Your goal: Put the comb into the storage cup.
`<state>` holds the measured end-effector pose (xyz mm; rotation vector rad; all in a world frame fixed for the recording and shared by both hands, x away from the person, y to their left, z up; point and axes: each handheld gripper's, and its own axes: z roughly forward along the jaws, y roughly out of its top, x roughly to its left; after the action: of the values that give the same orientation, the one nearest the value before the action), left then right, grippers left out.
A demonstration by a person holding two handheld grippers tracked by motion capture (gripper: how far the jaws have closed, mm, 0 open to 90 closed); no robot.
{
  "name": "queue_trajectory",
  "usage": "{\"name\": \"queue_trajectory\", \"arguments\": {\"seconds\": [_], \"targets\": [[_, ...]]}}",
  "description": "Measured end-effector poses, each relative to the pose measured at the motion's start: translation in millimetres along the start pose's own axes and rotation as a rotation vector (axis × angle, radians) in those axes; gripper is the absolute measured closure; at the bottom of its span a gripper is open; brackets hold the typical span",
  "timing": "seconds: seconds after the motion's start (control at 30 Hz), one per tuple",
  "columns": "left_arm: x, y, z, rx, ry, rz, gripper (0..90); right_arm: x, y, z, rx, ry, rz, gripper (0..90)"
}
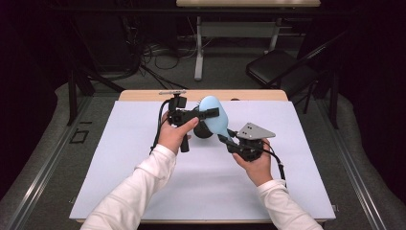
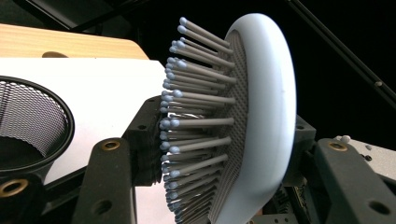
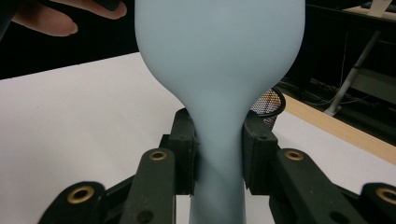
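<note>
Two grippers clamp one unlabelled pale blue hairbrush (image 1: 214, 115): left gripper (image 1: 207, 114) head, right gripper (image 1: 228, 139) handle.

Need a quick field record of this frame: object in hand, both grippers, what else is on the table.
object: pale blue plastic paddle hairbrush with grey ball-tipped bristles, held above the table
left gripper: jaws closed on the brush head, one on the bristle side, one on the smooth back
right gripper: jaws clamped on the brush's narrow neck
nearby: black wire-mesh cup on the white table cover
surface: wooden table edge at the far side
</note>
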<state>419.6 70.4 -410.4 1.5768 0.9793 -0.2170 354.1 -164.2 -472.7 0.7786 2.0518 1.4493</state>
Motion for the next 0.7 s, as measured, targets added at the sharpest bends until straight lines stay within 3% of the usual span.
{"name": "queue_trajectory", "arguments": {"seconds": [0.7], "targets": [[-1.3,0.1,-0.3,0.013,0.032,-0.039,47.6,-0.4,-1.2,2.1,0.011,0.015,0.018,69.6]]}}
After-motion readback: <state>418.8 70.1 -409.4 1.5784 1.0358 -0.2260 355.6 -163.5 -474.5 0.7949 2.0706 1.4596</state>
